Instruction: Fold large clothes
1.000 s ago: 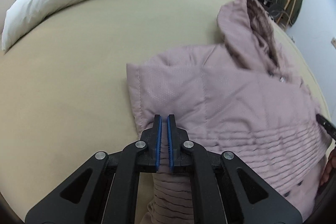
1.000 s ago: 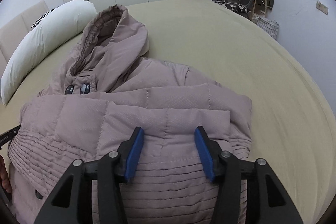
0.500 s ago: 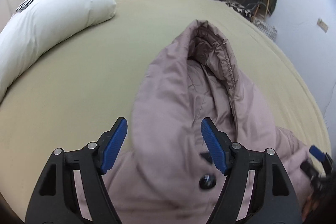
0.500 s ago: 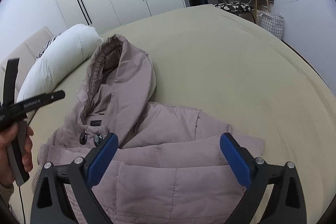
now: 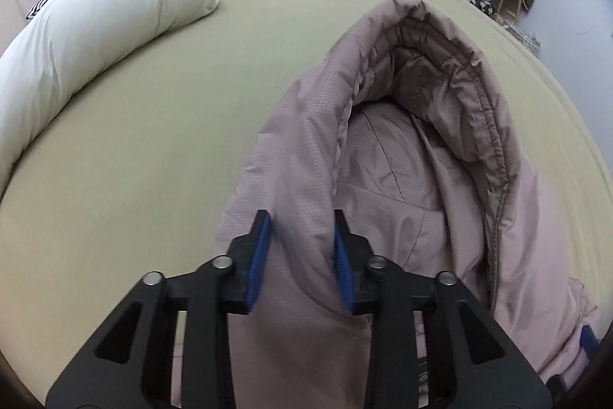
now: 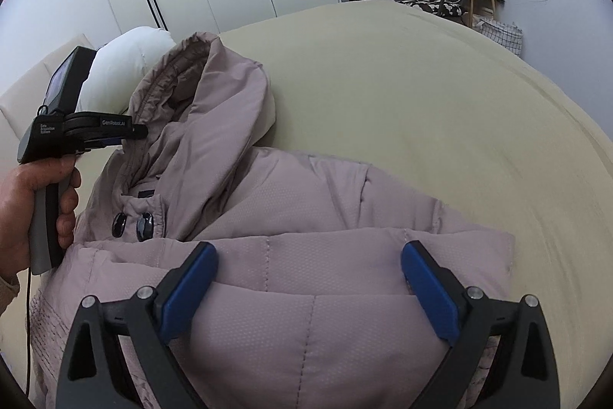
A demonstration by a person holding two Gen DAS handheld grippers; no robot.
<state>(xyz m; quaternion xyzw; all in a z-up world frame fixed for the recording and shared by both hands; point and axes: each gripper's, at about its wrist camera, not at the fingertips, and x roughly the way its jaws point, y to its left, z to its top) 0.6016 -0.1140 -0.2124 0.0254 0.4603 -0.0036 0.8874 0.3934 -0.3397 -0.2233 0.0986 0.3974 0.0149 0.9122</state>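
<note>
The left claw, its jaws having just been closing, is pinching a fold of the hood's near side on the mauve hooded puffer jacket, which is lying folded on the beige bed. The right claw is hovering wide open over the jacket's quilted body, gripping nothing. Farther back, a white pillow is lying by the headboard.

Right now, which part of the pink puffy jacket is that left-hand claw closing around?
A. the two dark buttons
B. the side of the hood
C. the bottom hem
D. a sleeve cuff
B: in the left wrist view the left gripper, whose jaws have just been closing, has the side of the jacket's hood between its blue pads.
</note>
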